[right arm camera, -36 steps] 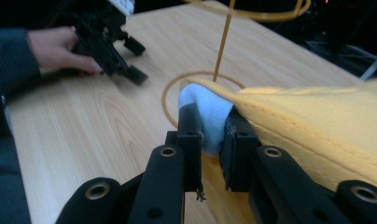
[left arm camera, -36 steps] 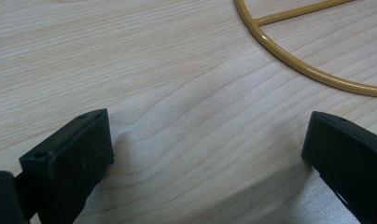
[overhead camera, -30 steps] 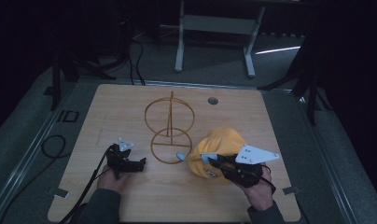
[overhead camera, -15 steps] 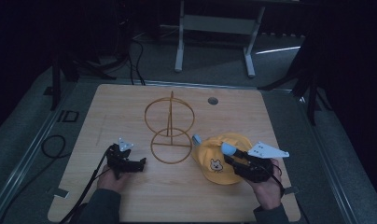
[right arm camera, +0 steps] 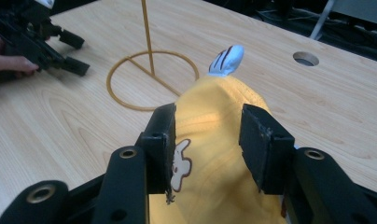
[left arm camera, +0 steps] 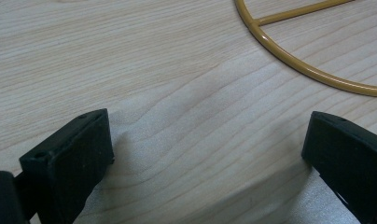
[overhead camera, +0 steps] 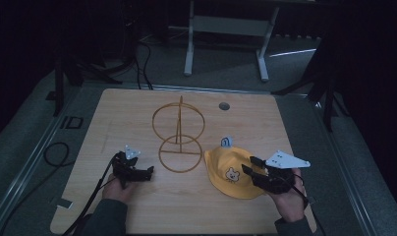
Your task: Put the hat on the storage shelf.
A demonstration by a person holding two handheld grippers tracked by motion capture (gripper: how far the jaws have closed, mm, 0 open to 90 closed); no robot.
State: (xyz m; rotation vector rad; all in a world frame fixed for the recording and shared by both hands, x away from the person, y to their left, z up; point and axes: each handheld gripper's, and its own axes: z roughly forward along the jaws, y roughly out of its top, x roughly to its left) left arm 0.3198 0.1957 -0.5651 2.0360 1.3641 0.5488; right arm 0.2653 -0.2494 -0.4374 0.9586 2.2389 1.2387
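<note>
A yellow hat with a cartoon face and a small white-blue ear lies flat on the wooden table, right of a gold wire stand. My right gripper sits at the hat's right edge. Its jaws have just been opening and now stand apart over the hat's crown, without pressing on it. My left gripper rests open on the table just left of the stand's base ring, with only bare wood between its jaws. The left gripper also shows across the table in the right gripper view.
A round hole sits in the table near its far edge. A black cable loops on the floor to the left. A metal frame stands beyond the table. The stand's upright rod rises left of the hat.
The right gripper has moved right, opened and let go of the hat, which went from bunched up to lying flat. The left gripper has stayed put.
</note>
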